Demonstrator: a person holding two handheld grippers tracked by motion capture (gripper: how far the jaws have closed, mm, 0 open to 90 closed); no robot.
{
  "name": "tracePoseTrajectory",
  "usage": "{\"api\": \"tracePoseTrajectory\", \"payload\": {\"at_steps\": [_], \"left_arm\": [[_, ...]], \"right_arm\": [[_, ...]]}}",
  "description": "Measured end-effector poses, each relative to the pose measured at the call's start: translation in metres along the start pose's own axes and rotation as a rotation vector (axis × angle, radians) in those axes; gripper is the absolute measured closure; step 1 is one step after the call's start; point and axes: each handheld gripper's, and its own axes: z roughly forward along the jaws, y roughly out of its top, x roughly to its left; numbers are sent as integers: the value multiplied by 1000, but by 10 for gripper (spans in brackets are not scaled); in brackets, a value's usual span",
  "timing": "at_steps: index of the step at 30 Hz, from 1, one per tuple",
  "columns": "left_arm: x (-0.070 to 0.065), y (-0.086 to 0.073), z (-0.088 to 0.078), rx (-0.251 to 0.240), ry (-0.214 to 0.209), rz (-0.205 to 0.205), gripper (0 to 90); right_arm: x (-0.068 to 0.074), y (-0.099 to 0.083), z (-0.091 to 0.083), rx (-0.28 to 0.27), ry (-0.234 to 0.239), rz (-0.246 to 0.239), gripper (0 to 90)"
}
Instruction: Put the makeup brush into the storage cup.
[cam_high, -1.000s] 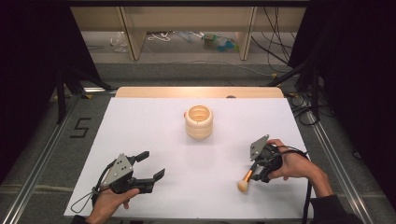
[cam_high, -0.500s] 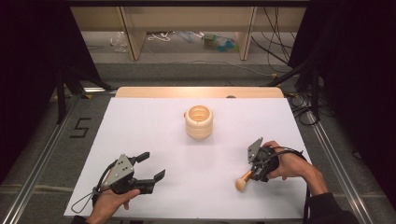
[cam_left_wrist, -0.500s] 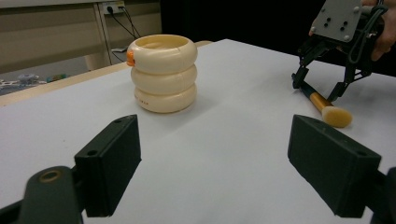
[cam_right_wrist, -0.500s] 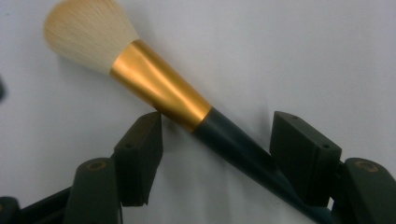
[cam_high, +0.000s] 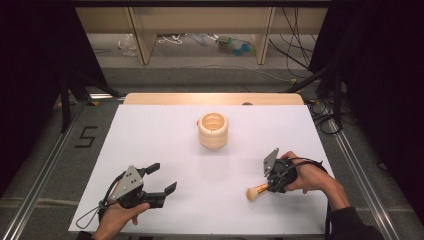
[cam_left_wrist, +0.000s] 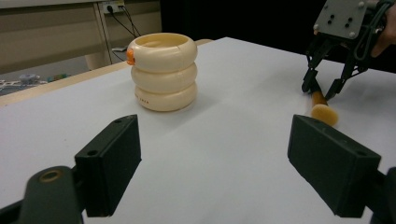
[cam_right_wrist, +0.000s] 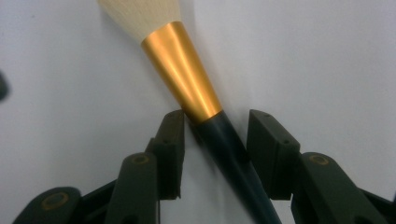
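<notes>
We read one sign: a black "5" (cam_high: 88, 136) marked on the grey floor (cam_high: 50, 150), left of the table. There's small dark print low on the cream ringed holder (cam_left_wrist: 163, 70), too tiny to make out.

Ringed holder (cam_high: 213, 130) mid-table (cam_high: 150, 130) — brush (cam_high: 257, 190) nearer, rightward — left tool (cam_high: 162, 180) opposite.

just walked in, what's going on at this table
A person holds a gripper in each hand over a white table. The right gripper has just been closing its jaws around a makeup brush lying on the table, gaps still showing beside its handle. The left gripper sits open. A cream ringed holder stands mid-table.
</notes>
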Motion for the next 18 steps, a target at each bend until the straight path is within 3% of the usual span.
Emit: {"api": "tracePoseTrajectory", "payload": {"at_steps": [5, 9, 18], "left_arm": [[0, 0, 0, 1, 1, 1, 172], [0, 0, -1, -2, 2, 6, 172], [0, 0, -1, 4, 2, 9, 172]], "right_arm": [[2, 1, 0, 10, 15, 6, 651], [2, 2, 0, 19, 21, 40, 669], [4, 6, 1, 42, 11, 23, 690]]}}
